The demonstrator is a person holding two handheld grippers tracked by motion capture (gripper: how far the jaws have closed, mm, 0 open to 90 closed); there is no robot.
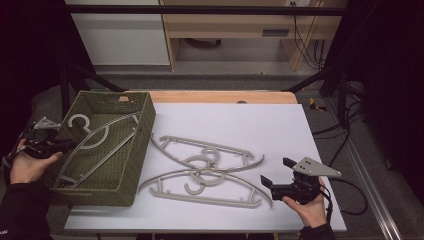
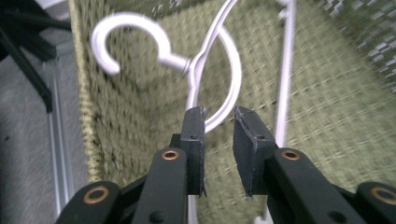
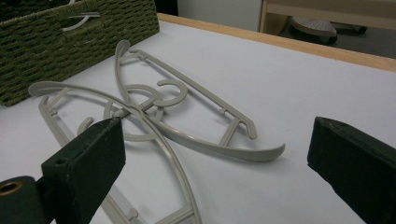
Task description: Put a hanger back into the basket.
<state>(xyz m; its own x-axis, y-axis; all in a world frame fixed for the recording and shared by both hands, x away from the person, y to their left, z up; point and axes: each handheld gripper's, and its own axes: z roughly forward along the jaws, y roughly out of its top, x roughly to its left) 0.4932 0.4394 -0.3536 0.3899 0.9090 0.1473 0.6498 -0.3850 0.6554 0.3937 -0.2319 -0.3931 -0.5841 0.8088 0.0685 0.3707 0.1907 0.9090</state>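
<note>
At the far left of the high view, the left gripper [image 1: 64, 145] is held at the rim of a green woven basket [image 1: 131, 187]; a grey hanger [image 1: 95, 142] is seen lying inside that basket, its hook toward the upper left; in the left gripper view the jaws are parted by a narrow gap, released, with the hanger's curved bar [image 2: 232, 88] just beyond the fingertips [image 2: 195, 122] and not pinched; two more hangers [image 1: 207, 170] are found crossed on the white table [image 1: 260, 125] at centre; at the lower right, the right gripper [image 1: 276, 172] is held with jaws spread wide, nothing grasped.
</note>
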